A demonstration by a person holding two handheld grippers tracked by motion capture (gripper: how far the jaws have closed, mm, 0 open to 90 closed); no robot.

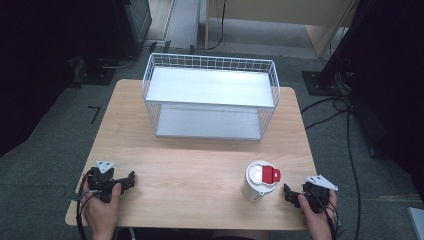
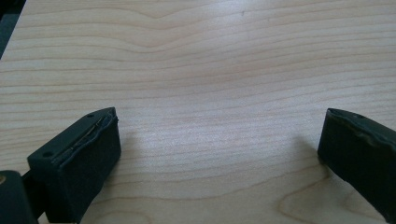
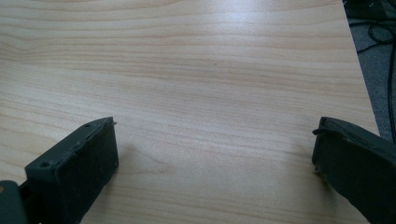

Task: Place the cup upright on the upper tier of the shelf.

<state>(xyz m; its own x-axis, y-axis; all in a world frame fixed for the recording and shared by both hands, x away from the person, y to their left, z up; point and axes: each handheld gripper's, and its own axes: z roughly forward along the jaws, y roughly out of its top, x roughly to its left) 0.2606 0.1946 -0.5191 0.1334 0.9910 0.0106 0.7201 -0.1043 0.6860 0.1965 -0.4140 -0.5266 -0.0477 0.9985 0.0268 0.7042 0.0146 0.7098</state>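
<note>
The table is surfaced in pale wood grain with a smooth, faintly sheened finish. The rack is built of thin white-coated wire, with smooth matt grey shelves. The cup appears to be white plastic, its lid tab glossy red. Matt black, slightly rough pads are seen on the left gripper.

A light wooden table fills the middle, its grain running side to side. At its far edge stands a white wire basket rack with two flat white shelves, one above the other. Toward the near right corner sits a white cup with a red-and-white lid, upright, well apart from the rack. Beyond the table lies grey carpet, with black cables trailing across it on the right and dark stand bases at the far left.
</note>
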